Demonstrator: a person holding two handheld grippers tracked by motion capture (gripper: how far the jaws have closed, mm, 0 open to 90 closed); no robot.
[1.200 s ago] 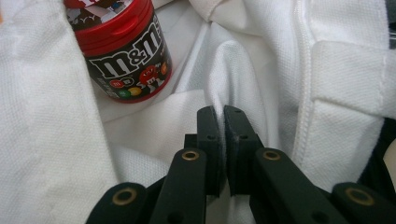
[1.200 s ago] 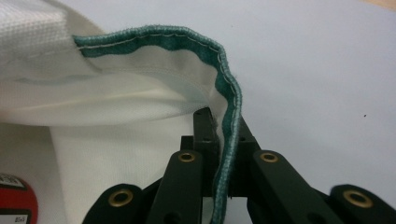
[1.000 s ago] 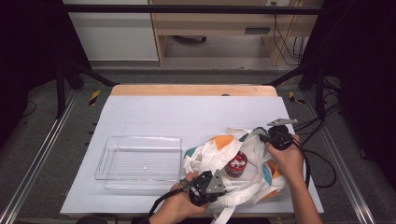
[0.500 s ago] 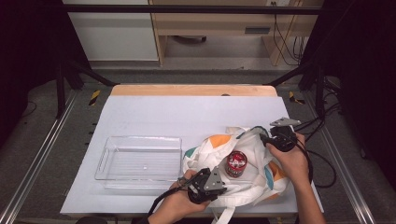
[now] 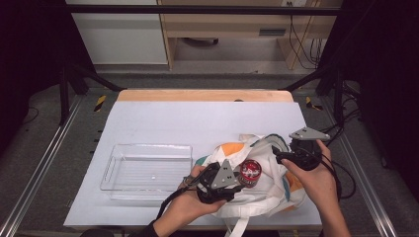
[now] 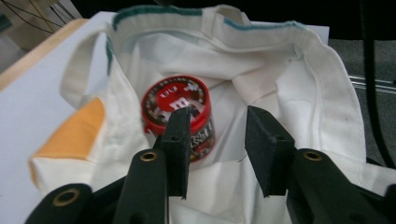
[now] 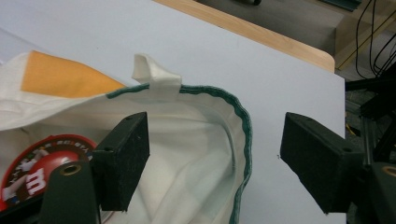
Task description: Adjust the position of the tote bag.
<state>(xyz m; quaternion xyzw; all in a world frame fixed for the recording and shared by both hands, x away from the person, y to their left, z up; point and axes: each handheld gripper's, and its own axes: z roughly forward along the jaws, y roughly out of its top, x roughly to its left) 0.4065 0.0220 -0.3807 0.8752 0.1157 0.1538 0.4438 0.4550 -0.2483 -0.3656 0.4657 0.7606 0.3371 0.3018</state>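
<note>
A white cloth tote bag (image 5: 269,193) with orange patches and green trim lies open at the table's near right. Inside it stands a jar with a red printed lid (image 5: 250,171). My left gripper (image 5: 232,186) hovers at the bag's near side. In the left gripper view its jaws (image 6: 219,149) have just been opening and stand open, with the jar (image 6: 180,105) just beyond the left jaw and nothing pinched. My right gripper (image 5: 280,157) hangs over the bag's right edge. Its jaws (image 7: 222,158) have just been opening and are wide apart, with the green-trimmed rim (image 7: 243,135) loose below them.
A clear plastic tray (image 5: 148,146) sits empty on the white tabletop (image 5: 197,123) to the left of the bag. The table's wooden far edge (image 5: 207,95) and metal frame rails border the workspace. Cables trail off to the right.
Both grippers have let go of the bag's cloth and lifted off it. The right hand has drifted a little to the right. The jar stays in place.
</note>
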